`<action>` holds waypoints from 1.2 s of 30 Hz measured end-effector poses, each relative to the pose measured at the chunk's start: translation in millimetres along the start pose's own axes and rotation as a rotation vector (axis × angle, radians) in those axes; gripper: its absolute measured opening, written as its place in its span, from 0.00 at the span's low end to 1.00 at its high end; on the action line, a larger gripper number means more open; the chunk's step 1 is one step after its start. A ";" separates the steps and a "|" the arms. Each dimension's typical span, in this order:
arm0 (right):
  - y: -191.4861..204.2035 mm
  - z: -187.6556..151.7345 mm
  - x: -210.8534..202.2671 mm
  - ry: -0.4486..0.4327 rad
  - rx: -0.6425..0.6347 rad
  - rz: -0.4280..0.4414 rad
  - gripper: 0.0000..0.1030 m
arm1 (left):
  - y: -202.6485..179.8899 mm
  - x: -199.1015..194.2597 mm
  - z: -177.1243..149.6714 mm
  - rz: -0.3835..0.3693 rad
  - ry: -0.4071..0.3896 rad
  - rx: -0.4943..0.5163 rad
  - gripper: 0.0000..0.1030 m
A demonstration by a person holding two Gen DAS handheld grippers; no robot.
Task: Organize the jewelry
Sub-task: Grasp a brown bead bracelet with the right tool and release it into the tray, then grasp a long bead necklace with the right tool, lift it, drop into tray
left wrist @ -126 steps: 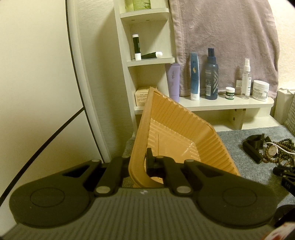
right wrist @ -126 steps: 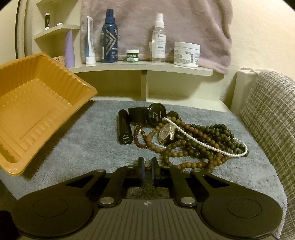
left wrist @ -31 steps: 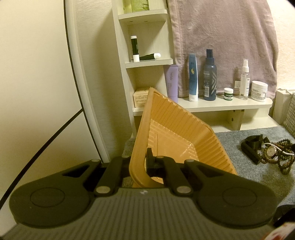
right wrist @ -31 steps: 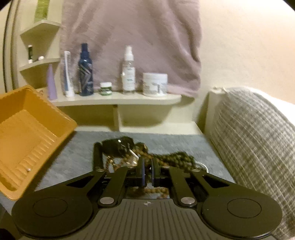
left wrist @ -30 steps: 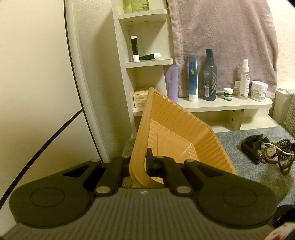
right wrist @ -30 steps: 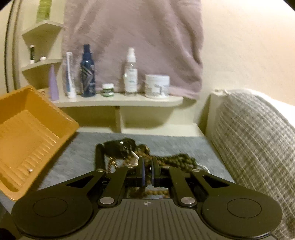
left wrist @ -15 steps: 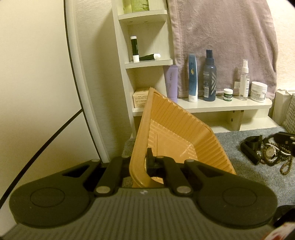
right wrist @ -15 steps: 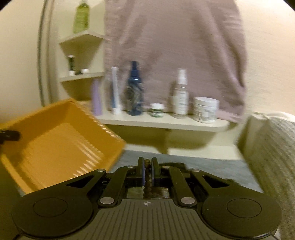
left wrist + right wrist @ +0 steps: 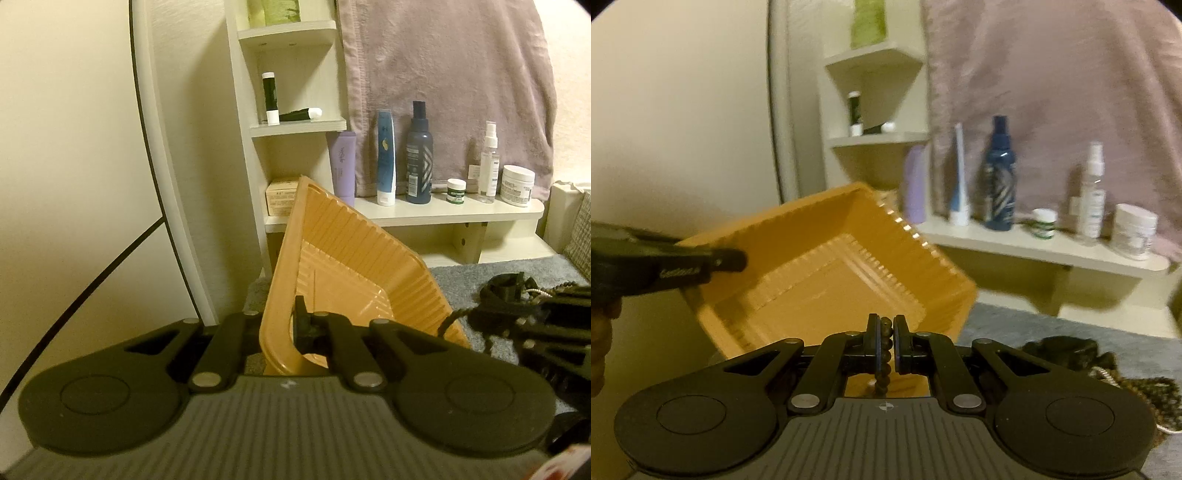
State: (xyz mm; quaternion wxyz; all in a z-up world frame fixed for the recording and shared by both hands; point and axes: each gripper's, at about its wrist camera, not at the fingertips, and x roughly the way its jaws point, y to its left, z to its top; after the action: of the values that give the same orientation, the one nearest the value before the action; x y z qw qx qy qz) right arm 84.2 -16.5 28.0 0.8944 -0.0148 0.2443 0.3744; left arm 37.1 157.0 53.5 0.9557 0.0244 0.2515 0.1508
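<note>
An orange ribbed plastic tray (image 9: 351, 266) is held tilted off the grey mat (image 9: 461, 273), my left gripper (image 9: 284, 317) shut on its near rim. In the right wrist view the tray (image 9: 820, 266) is just ahead, with the left gripper (image 9: 738, 260) clamped at its left edge. My right gripper (image 9: 885, 332) is shut on a strand of brown beads (image 9: 884, 347) that hangs down between its fingers. From the left wrist view that gripper (image 9: 517, 317) is blurred beside the tray's right wall. The remaining jewelry pile (image 9: 1063, 349) lies on the mat to the right.
A low shelf (image 9: 443, 210) behind the mat carries several bottles and jars, under a hanging mauve towel (image 9: 443, 74). A tall corner shelf (image 9: 295, 125) stands behind the tray. A checked cushion (image 9: 580, 236) borders the mat on the right.
My right gripper has lifted the brown bead strand off the pile and swung left until the tray fills its view. The left gripper and tray have stayed put.
</note>
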 end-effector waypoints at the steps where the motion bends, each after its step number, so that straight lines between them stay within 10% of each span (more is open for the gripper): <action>1: 1.6 -0.9 1.4 0.005 0.000 0.008 0.06 | 0.2 -0.1 -0.1 0.000 0.000 0.000 0.05; 14: -7.8 -9.5 -2.0 0.014 0.037 0.009 0.28 | 2.3 -0.7 -0.9 -0.004 0.002 -0.004 0.05; 36: -133.4 -65.1 -57.9 0.075 0.238 -0.526 0.35 | 3.4 0.3 -1.3 -0.003 0.014 -0.005 0.05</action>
State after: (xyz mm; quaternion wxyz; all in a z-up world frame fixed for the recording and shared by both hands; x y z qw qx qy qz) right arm 112.0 -164.4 -24.2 0.9466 0.0138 0.3071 0.0976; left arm 35.7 160.2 52.7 0.9543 0.0203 0.2577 0.1501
